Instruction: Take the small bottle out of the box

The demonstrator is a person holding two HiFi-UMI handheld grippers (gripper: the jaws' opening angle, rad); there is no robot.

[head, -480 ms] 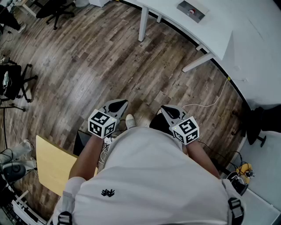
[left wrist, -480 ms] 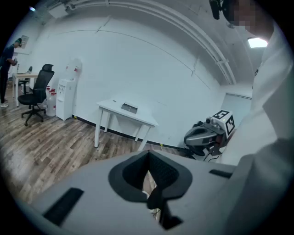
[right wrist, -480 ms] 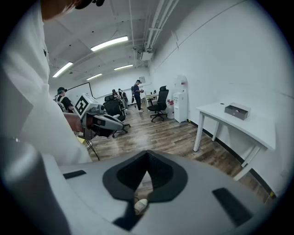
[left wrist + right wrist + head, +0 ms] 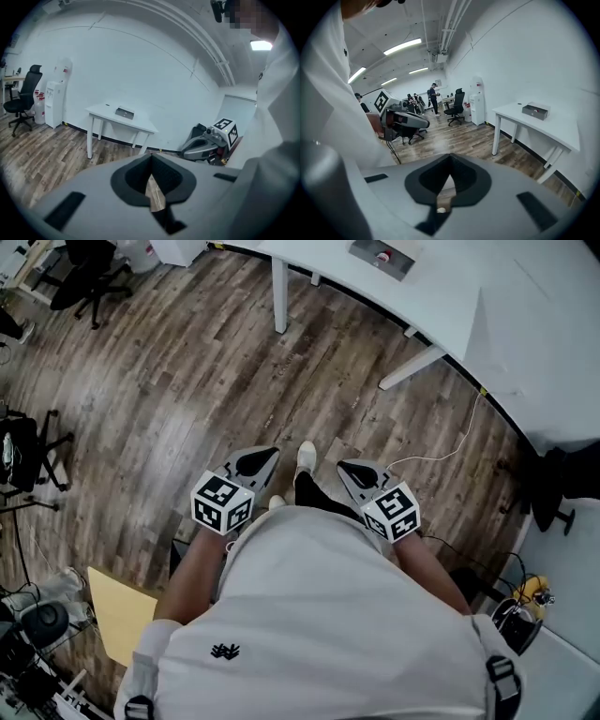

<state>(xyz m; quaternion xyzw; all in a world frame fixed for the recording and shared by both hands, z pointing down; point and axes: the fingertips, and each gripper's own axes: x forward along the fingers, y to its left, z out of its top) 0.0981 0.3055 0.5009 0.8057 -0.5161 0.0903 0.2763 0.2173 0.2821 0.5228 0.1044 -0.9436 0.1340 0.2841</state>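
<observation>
Close at the person's waist, the left tool (image 4: 267, 457) and right tool (image 4: 349, 471) are both clenched on nothing, tilted down over the wood floor (image 4: 187, 381). Well ahead, on the white bench (image 4: 441, 296), sits the box (image 4: 403, 266), the bottle (image 4: 380, 256) a red speck inside.

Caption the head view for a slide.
Person on wood floor holds left gripper and right gripper shut, empty, facing a white table.
</observation>
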